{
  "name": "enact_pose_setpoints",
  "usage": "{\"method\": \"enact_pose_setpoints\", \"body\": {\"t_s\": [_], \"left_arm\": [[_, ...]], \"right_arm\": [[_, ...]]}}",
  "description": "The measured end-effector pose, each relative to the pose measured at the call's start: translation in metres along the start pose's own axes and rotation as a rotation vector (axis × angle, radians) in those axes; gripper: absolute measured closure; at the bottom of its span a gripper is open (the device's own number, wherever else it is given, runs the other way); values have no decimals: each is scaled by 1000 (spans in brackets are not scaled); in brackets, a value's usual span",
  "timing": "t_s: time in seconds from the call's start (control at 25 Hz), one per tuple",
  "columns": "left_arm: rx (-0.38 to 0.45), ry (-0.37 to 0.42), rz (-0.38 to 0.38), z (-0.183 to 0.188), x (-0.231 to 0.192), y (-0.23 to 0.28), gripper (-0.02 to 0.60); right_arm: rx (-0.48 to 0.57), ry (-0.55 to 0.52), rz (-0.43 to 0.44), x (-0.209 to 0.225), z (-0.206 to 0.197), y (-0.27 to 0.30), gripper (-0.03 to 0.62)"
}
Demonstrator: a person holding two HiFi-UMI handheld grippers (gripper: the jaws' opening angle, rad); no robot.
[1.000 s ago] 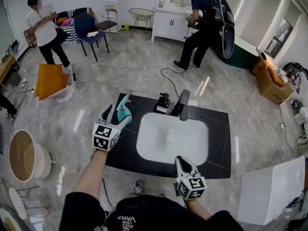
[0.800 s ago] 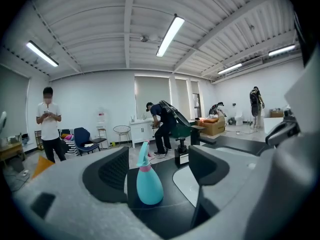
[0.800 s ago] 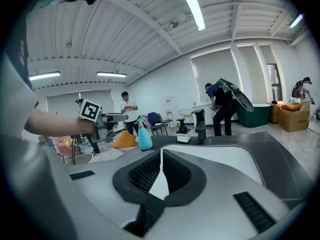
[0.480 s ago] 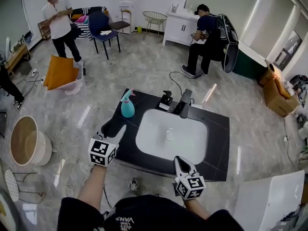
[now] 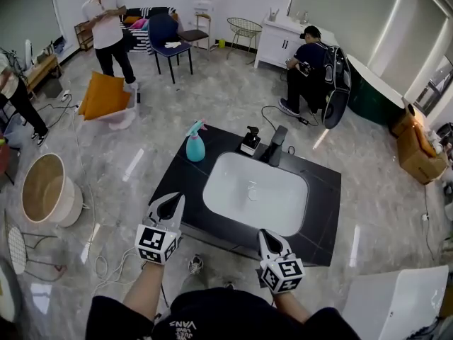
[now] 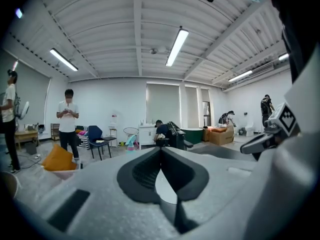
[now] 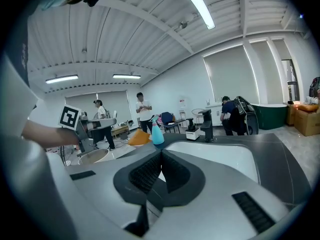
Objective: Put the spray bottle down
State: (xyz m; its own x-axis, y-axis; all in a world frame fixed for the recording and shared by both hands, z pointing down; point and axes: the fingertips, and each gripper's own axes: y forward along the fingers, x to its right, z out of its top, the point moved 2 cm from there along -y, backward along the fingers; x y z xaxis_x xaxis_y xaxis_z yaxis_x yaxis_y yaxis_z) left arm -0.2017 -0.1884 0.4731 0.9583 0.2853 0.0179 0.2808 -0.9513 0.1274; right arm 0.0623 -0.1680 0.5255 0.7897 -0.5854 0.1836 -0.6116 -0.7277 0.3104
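Left gripper (image 5: 174,202): lower left of the head view, over the near left edge of the black counter (image 5: 185,190). A second ago it was up at the bottle; it has since pulled back toward the bottom of the frame. Its jaws have just been closing and now meet tip to tip, with nothing between them (image 6: 161,151).
Spray bottle (image 5: 195,144): released. It stands upright and alone on the counter's far left corner, left of centre in the frame, well apart from both grippers. A second ago the left gripper was around it; half a second ago it already stood free.
Bottle, left gripper view: a small teal and pink shape (image 6: 132,143) just left of the jaw tips, probably the bottle, too small to be sure.
Bottle, right gripper view: plain to see (image 7: 157,133), just above the jaw tips.
Sink (image 5: 255,193): white basin at the centre of the counter.
Right gripper (image 5: 265,236): bottom centre, at the counter's near edge, about where it was a second ago. Jaws clenched and empty (image 7: 161,154).
Faucet (image 5: 277,144): dark, behind the basin, with a soap dispenser (image 5: 250,140) just to its left.
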Motion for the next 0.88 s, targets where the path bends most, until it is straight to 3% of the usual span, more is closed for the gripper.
{"method": "enact_pose_setpoints", "body": {"t_s": [0.88], "left_arm": [[-75,-120,106,-65,92,-98,571]], "right_arm": [[-59,-59,126,-5,-30,-41,594]]}}
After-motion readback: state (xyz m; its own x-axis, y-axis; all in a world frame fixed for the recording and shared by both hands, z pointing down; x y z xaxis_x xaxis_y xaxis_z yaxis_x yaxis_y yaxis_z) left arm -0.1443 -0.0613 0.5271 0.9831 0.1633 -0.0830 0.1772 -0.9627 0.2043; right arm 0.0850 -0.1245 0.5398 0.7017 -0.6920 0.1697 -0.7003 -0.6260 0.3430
